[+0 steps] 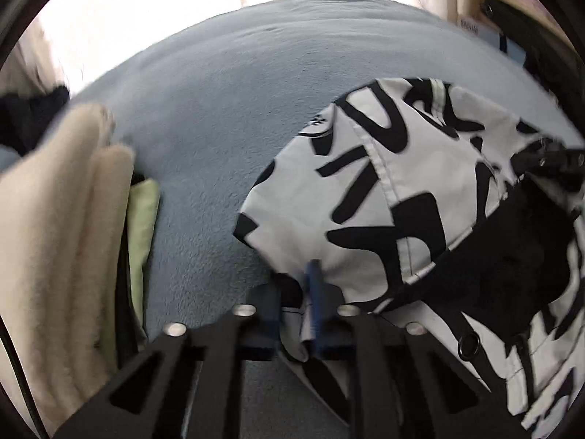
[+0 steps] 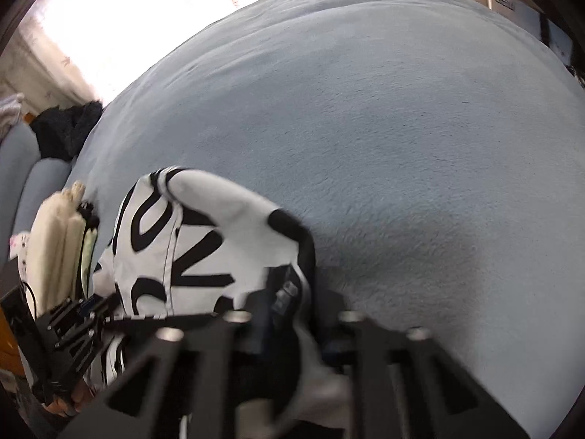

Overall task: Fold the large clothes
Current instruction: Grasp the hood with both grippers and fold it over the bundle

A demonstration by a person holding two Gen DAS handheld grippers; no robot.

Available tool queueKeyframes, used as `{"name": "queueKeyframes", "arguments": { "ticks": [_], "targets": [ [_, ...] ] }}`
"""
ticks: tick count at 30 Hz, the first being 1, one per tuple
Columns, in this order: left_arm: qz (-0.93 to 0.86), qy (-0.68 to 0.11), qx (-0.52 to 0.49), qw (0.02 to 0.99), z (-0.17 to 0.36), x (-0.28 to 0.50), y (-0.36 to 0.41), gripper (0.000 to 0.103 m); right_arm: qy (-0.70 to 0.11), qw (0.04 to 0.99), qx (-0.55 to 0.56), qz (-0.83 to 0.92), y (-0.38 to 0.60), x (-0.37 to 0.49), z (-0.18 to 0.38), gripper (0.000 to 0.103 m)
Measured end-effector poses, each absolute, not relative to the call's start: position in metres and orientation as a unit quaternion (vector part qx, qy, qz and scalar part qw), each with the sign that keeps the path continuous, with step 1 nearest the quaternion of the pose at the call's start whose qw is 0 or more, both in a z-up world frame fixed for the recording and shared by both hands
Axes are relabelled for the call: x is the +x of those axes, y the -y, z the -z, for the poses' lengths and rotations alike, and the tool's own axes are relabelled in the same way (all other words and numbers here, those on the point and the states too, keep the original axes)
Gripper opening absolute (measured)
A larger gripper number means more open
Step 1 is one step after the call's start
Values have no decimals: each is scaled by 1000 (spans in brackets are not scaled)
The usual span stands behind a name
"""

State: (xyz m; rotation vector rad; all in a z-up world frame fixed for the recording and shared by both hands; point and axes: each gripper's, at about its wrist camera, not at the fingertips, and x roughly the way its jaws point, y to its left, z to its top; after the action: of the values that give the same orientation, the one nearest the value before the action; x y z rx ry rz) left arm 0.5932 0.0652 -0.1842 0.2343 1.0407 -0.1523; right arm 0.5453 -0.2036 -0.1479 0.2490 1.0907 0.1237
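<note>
A white garment with bold black lettering [image 1: 384, 190] hangs bunched above the blue-grey bed cover [image 1: 219, 128]. My left gripper [image 1: 296, 292] is shut on a fold of its edge between the blue pads. The garment's black lining and snap buttons show at the right of the left wrist view. In the right wrist view the same garment [image 2: 204, 241] drapes over my right gripper [image 2: 292, 314], which is shut on it. The left gripper [image 2: 76, 318] shows at the lower left of that view, beside the garment.
A stack of folded cream and light-green clothes [image 1: 73, 226] lies at the left; it also shows in the right wrist view [image 2: 58, 248]. A dark item [image 2: 69, 128] lies at the bed's far left. Bright window behind. Shelves [image 1: 519, 11] stand at the far right.
</note>
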Motion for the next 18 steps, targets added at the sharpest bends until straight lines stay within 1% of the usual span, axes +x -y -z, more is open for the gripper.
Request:
{"name": "queueKeyframes", "arguments": {
  "ticks": [2, 8, 14, 18],
  "targets": [
    [60, -491, 121, 861, 183, 589, -60, 5, -505, 854, 103, -66, 204, 537, 140, 4],
    [39, -473, 109, 873, 156, 558, -65, 3, -451, 880, 101, -112, 207, 494, 98, 4],
    [39, -441, 84, 893, 111, 483, -87, 3, -390, 897, 91, -190, 195, 417, 48, 4],
    [43, -428, 64, 901, 87, 427, -102, 3, -371, 898, 78, -224, 180, 363, 34, 4]
  ]
}}
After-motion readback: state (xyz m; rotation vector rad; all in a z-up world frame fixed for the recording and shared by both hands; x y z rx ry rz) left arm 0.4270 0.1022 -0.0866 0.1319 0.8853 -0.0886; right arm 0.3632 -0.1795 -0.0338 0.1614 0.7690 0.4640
